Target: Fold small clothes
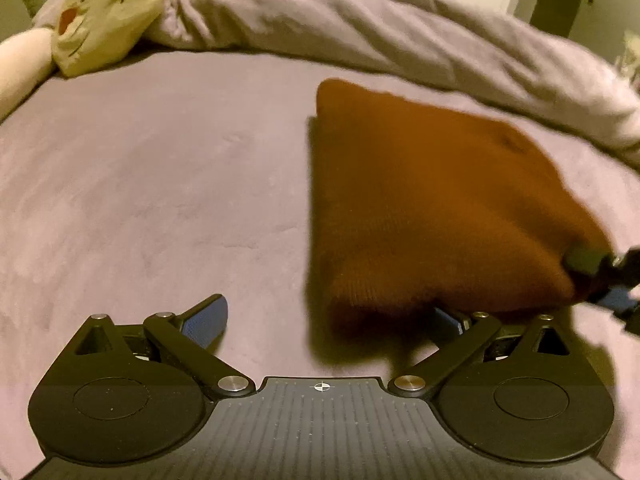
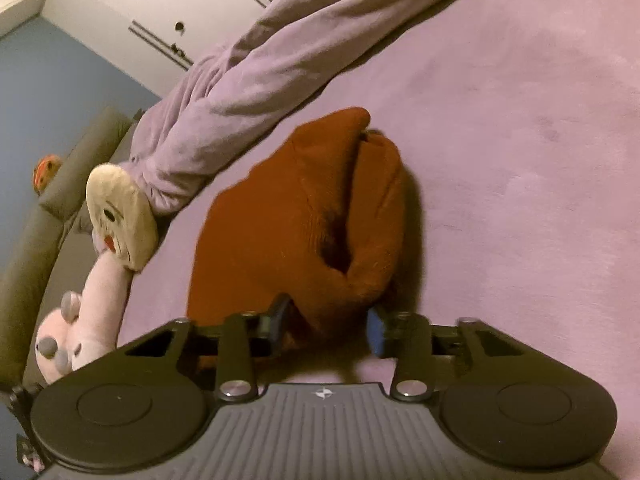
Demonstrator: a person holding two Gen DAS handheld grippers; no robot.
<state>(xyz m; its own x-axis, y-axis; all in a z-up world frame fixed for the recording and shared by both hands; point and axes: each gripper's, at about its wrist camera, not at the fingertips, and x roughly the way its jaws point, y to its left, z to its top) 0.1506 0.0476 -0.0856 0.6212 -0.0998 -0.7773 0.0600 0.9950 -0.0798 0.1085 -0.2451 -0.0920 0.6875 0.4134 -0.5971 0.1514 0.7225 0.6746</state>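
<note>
We see a rust-orange knit garment (image 1: 420,208) on a lilac sheet (image 1: 160,184), a cream pillow (image 1: 108,12) with a drawn face, and blue pads (image 2: 376,332).

The bed (image 1: 140,184) is covered by a smooth mauve fleece sheet. A rust-brown knit garment (image 1: 420,208) lies on it, partly folded. Beyond the garment, a rumpled grey-lilac blanket (image 1: 360,28) stretches along the far side of the bed. At the end of the blanket away from the garment rests a cream face-print cushion (image 1: 108,8), touching a pale pink plush toy (image 2: 92,320).
</note>
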